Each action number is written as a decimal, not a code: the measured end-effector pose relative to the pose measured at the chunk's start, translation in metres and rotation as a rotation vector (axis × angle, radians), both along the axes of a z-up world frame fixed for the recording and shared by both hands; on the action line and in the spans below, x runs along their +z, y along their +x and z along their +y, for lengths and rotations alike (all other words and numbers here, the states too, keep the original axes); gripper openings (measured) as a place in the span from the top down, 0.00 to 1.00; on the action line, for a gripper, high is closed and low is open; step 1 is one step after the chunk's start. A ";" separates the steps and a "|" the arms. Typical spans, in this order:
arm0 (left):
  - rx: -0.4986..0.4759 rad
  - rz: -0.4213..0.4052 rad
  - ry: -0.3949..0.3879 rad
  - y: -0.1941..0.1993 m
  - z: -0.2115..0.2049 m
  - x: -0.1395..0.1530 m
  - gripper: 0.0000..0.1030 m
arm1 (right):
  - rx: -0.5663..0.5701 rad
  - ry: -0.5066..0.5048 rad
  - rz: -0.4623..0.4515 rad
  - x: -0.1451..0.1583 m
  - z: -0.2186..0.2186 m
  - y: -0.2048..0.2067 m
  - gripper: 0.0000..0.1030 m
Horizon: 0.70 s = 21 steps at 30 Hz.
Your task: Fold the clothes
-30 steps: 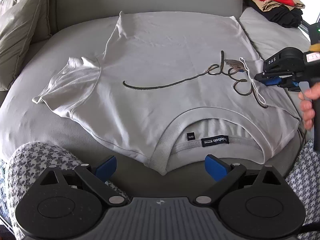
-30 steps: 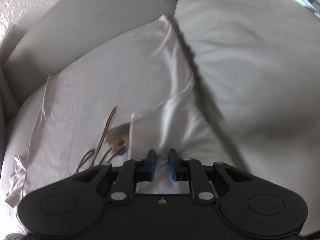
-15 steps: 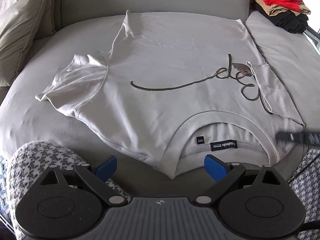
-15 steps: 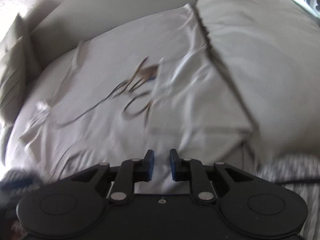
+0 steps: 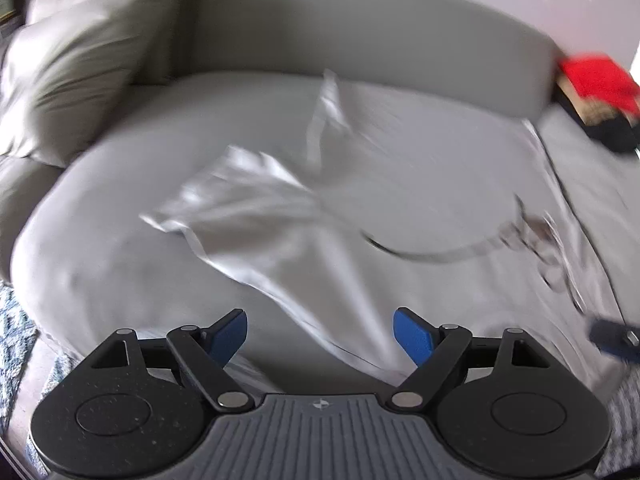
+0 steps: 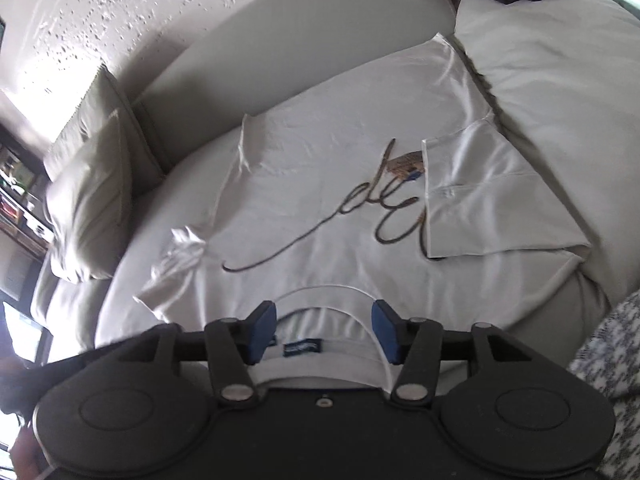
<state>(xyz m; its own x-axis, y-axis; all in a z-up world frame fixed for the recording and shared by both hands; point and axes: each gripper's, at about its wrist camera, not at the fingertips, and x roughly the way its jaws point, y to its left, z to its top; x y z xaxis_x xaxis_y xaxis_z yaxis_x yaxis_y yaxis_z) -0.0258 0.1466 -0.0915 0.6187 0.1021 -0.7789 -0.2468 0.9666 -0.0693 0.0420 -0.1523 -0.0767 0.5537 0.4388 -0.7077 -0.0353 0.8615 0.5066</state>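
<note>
A white T-shirt [image 6: 320, 200] with dark script lettering lies flat on a grey sofa seat, collar toward me. Its right sleeve [image 6: 492, 204] is folded in over the chest; the left sleeve [image 5: 240, 196] sticks out, crumpled. My left gripper [image 5: 320, 334] is open above the shirt's left shoulder edge, holding nothing; this view is motion-blurred. My right gripper [image 6: 324, 330] is open over the collar and its label [image 6: 301, 349], nothing between its fingers. A blue fingertip of the right gripper [image 5: 612, 338] shows at the left view's right edge.
A grey cushion [image 6: 88, 200] leans at the sofa's left end. A stack of folded clothes, red on top [image 5: 596, 84], sits at the back right. A second seat cushion [image 6: 560, 80] adjoins on the right. Houndstooth fabric [image 6: 608, 364] shows at the near right edge.
The right gripper has let go of the folded sleeve, pulled back to the collar and opened. The left gripper has swung left toward the unfolded sleeve.
</note>
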 end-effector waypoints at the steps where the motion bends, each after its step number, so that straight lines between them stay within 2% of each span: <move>1: 0.030 -0.012 -0.041 0.001 0.014 -0.002 0.21 | -0.001 0.012 0.001 -0.001 0.000 0.000 0.48; 3: 0.090 -0.036 -0.124 0.004 0.042 -0.006 0.21 | -0.007 0.032 0.009 -0.002 0.002 0.000 0.48; 6: 0.181 -0.072 -0.247 0.007 0.083 -0.011 0.11 | -0.005 0.048 0.021 -0.004 0.006 0.000 0.48; 11: 0.331 -0.132 -0.453 0.014 0.153 -0.020 0.11 | 0.001 0.053 0.034 -0.009 0.012 0.000 0.48; 14: 0.374 -0.140 -0.614 0.020 0.179 -0.037 0.16 | -0.005 0.062 0.043 -0.010 0.012 0.002 0.48; 16: 0.403 -0.130 -0.691 0.025 0.188 -0.049 0.17 | -0.010 0.061 0.046 -0.011 0.012 0.003 0.47; 18: 0.401 -0.141 -0.726 0.031 0.192 -0.055 0.18 | -0.015 0.055 0.051 -0.013 0.013 0.004 0.47; 20: 0.401 -0.137 -0.748 0.038 0.194 -0.059 0.24 | -0.020 0.054 0.058 -0.015 0.013 0.005 0.46; 21: 0.403 -0.128 -0.758 0.042 0.196 -0.061 0.31 | -0.021 0.053 0.063 -0.016 0.014 0.005 0.46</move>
